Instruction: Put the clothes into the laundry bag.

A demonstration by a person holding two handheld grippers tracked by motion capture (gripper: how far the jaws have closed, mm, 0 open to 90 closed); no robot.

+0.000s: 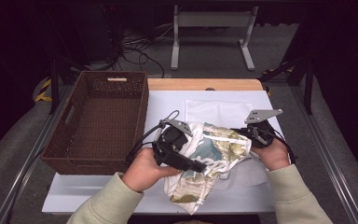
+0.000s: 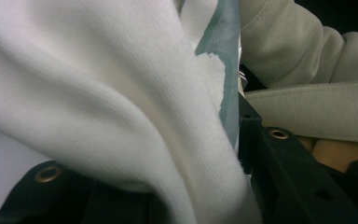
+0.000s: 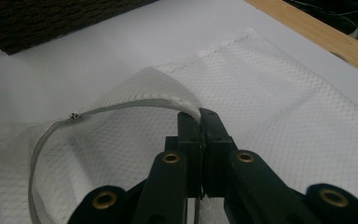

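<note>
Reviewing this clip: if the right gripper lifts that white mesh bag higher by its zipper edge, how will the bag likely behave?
Probably floppy: the mesh bag already curls up in an arch where the right gripper pinches its zipper edge. Likely light, since the thin netting shows the table through it. The rest would probably drape and trail.

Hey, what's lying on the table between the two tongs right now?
In the high view, a bunched white garment with a teal and tan print spans the gap between the left tongs and the right tongs.
</note>
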